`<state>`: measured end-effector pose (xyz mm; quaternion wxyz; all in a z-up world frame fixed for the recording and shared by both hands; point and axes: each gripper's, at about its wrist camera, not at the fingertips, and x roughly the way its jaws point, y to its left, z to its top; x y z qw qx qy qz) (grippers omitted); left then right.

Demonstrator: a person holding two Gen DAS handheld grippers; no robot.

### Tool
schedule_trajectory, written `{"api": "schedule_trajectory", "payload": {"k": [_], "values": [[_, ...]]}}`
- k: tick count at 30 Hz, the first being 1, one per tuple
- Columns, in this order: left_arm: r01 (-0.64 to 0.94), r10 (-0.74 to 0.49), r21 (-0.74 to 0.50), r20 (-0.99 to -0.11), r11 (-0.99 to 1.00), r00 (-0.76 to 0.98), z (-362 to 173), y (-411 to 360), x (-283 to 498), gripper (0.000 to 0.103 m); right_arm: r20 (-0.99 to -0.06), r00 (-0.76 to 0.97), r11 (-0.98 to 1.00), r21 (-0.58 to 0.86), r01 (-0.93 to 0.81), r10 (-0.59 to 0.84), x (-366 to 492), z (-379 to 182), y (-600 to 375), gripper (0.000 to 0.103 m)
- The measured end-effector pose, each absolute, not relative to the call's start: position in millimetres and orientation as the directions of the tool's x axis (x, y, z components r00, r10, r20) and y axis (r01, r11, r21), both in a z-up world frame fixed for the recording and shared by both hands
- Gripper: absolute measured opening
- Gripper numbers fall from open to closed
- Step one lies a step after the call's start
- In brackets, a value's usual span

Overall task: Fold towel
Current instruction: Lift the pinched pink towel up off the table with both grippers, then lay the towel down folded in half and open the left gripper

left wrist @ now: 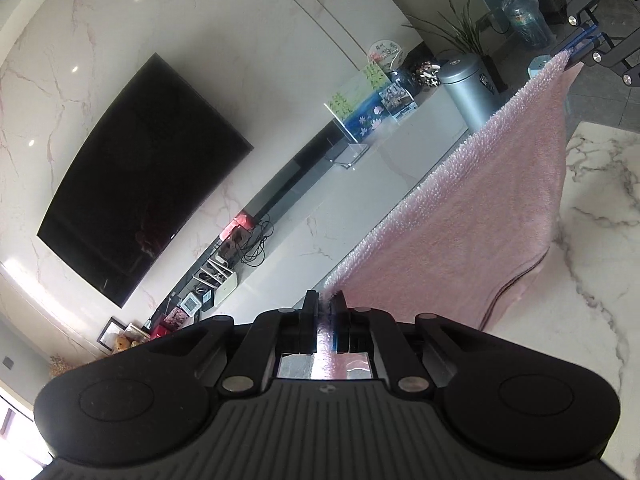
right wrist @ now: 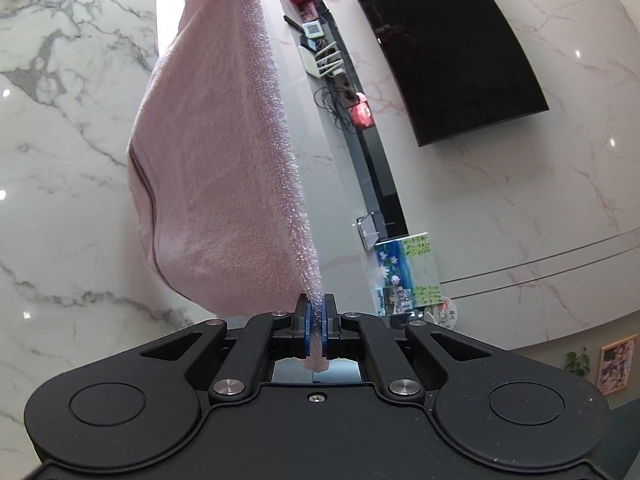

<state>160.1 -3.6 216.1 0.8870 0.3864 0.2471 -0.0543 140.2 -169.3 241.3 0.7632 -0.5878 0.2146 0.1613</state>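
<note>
A pink terry towel (left wrist: 472,208) hangs stretched between my two grippers above a white marble table (left wrist: 600,240). My left gripper (left wrist: 325,304) is shut on one top corner of it. My right gripper (right wrist: 316,312) is shut on the other top corner, with a bit of cloth poking out behind the blue pads (right wrist: 306,326). The towel (right wrist: 216,152) sags in a doubled fold below its taut top edge, and its lower fold hangs close over the table (right wrist: 60,160). The right gripper also shows at the top right of the left wrist view (left wrist: 576,46).
A black wall TV (left wrist: 140,176) hangs on a marble wall above a long low white cabinet (left wrist: 360,184) with pictures, a router, cables and small boxes on it. A grey metal bin (left wrist: 472,88), a plant and a water bottle (left wrist: 526,20) stand at the cabinet's end.
</note>
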Motion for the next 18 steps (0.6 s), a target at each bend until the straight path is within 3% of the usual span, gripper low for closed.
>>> {"api": "schedule_trajectory", "payload": {"k": [11,18], "values": [[0.595,-0.041,0.543,-0.718,0.593,0.695,110,-15,61,0.005,-0.793,0.609,0.197,-0.595,-0.779,0.013,43,128,-192,0.003],[0.703,-0.115,0.416,-0.811,0.576,0.574,61,-14,-4,0.005,-0.895,0.446,0.224,-0.428,-0.875,0.032,-17,77,-201,0.003]]}}
